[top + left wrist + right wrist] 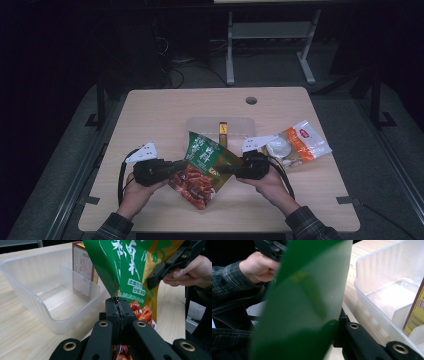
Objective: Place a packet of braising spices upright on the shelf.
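Observation:
A green, yellow and red snack bag point(202, 167) hangs above the table's front middle, held from both sides. My left gripper point(181, 165) is shut on its left edge; in the left gripper view the jaws of that gripper point(117, 301) pinch the bag's point(130, 267) seam. My right gripper point(225, 169) is shut on the bag's right edge. In the right gripper view the green bag point(307, 305) covers most of the jaws, and one finger point(355, 336) shows beside it.
A clear plastic bin point(200, 125) with a divider stands just behind the bag and holds a small yellow-red box point(223, 133). A white and orange packet point(299, 143) lies at the right. The table point(150, 115) has a round hole point(251, 100) at the back.

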Demonstrator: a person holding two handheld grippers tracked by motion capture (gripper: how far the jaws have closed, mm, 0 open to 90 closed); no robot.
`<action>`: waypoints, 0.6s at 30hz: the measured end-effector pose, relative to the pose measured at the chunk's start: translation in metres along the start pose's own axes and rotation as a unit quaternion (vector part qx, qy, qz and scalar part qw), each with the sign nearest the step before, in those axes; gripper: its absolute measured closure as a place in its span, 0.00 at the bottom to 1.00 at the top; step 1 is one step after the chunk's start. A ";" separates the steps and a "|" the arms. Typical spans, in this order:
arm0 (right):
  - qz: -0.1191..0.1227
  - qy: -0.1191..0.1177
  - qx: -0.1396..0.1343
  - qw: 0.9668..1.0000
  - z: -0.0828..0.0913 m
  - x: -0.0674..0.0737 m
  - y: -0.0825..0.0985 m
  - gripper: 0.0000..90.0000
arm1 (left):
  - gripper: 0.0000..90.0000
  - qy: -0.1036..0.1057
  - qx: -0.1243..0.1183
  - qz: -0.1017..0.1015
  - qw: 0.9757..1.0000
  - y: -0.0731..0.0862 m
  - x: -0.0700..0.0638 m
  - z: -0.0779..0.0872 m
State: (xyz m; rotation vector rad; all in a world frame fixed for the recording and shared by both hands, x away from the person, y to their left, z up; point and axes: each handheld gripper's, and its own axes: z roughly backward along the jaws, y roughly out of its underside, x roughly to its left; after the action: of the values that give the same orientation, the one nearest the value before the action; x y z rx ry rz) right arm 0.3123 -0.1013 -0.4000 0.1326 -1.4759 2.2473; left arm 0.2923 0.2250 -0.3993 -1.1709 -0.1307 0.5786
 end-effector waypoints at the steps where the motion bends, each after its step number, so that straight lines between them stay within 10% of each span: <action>1: 0.002 0.000 0.000 1.000 0.000 0.000 -0.001 1.00 | 0.99 -0.001 0.000 -0.001 1.000 0.000 0.000 0.001; 9: 0.025 -0.012 0.006 1.000 0.002 0.002 -0.010 1.00 | 0.88 -0.008 -0.005 -0.005 1.000 0.000 0.002 0.004; 18: 0.052 -0.019 0.022 0.998 0.003 0.009 -0.015 1.00 | 0.54 -0.049 -0.001 -0.026 0.998 -0.002 0.003 0.010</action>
State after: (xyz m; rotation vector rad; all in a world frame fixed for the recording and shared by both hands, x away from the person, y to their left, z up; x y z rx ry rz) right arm 0.3102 -0.0964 -0.3828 0.1152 -1.4842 2.3729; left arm 0.2922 0.2341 -0.3940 -1.1375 -0.2439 0.5899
